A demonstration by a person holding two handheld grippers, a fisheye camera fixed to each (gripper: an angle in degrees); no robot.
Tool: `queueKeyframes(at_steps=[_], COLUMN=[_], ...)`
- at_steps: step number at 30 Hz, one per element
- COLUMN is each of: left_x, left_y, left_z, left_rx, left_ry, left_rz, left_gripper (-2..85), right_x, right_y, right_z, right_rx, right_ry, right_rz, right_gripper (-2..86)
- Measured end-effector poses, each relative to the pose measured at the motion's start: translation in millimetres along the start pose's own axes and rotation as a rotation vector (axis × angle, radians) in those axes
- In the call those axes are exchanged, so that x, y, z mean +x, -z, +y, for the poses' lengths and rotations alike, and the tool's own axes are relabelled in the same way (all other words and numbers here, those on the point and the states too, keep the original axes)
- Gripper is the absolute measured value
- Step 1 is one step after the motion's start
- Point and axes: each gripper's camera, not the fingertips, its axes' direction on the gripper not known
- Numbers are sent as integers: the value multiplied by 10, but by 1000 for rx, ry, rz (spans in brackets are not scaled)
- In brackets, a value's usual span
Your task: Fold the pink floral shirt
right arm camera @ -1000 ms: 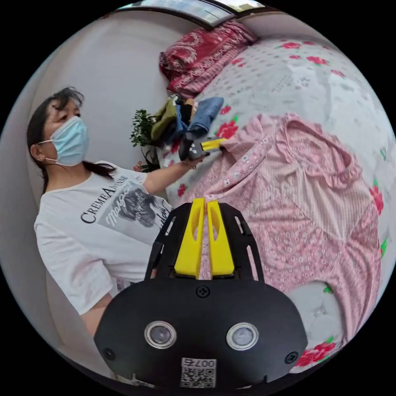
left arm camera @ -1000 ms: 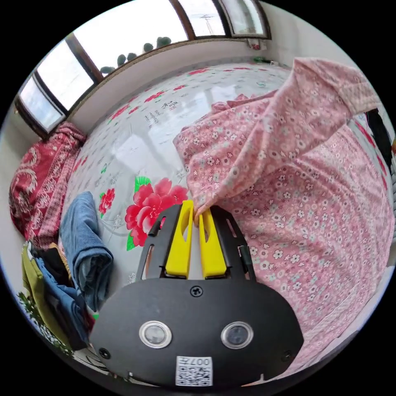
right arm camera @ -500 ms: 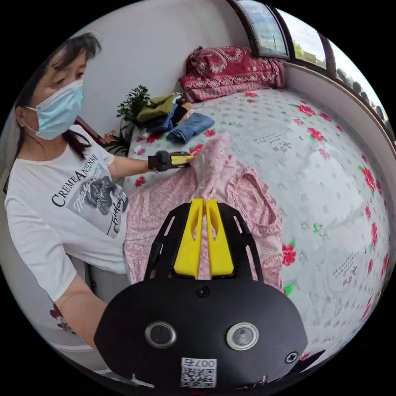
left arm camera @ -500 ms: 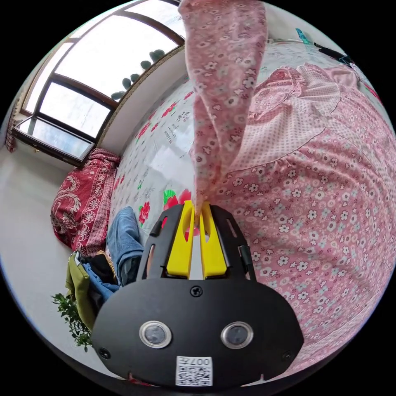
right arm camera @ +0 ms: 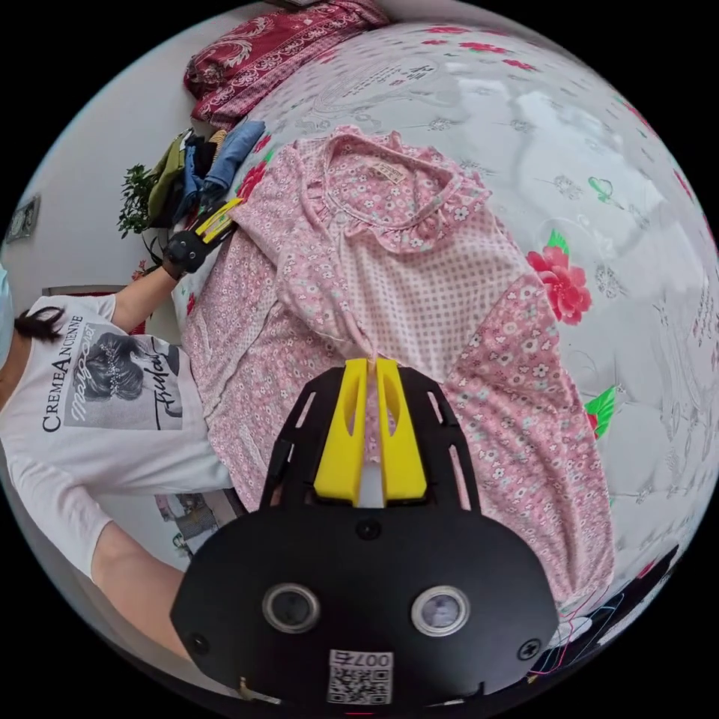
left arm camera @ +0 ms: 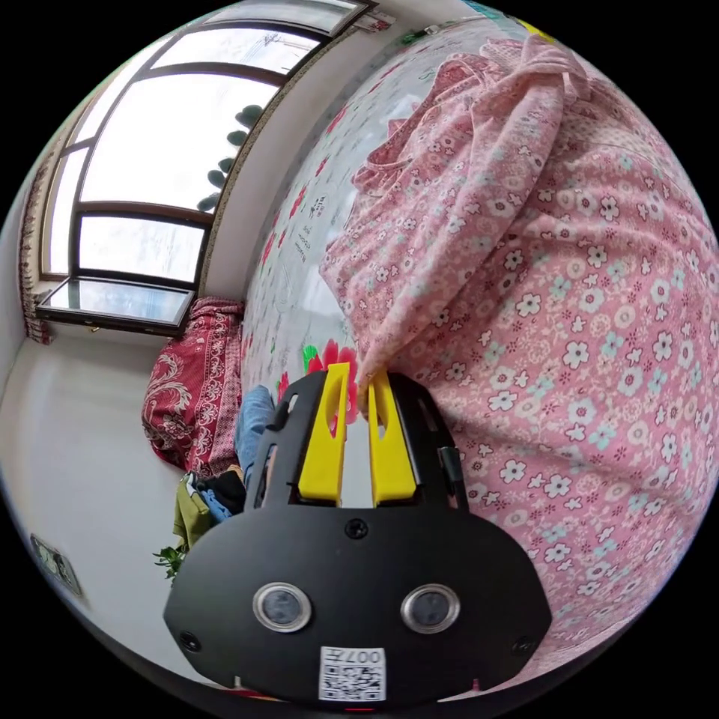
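Shirt: one pink floral shirt (right arm camera: 419, 284) lies spread on the flowered bed cover (right arm camera: 599, 150), collar at the far end, hem near the person.
Left gripper (left arm camera: 359, 386): yellow jaws pressed together on an edge of the shirt's sleeve fold; in the right gripper view it (right arm camera: 213, 221) sits at the shirt's far left corner, near the shoulder.
Right gripper (right arm camera: 371, 367): jaws pinch a thin ridge of cloth near the shirt's middle.
Why held so: I judge the two pinches carry one side panel and sleeve inward over the chest, making a lengthwise fold.
Count: one shirt, two grippers, one person (right arm camera: 112, 389).
Other clothes: one pile (right arm camera: 198, 168) at the bed's far left corner, the number of pieces unclear; one red patterned blanket (right arm camera: 277, 45) beyond it.
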Motion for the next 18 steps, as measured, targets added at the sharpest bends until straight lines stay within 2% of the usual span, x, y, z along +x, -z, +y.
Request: queueKeyframes(at_steps=[3,7,11,15,18], left_x=[-234,-677,-891,-773,-778], left_y=[40,139,216,-46,-298], left_z=[41,212,282,132,-16], left_rx=[-9,-33,-22,1,-15], left_ry=[62,202,265,153,136], left_rz=[110,261,353,242,262], left_gripper=[100,145,148,129,125], right_x=[-120,-467,-1094,-1916,-2303], right_y=[80,22,-415,-942,-1213], right_z=[285,733,834,514,208], right_rx=[182,445,526,518,513], right_ry=[-72,-177,-144,-86,-76], right_rz=[92,16,52,278,355], right_gripper=[47,75,85,94,97])
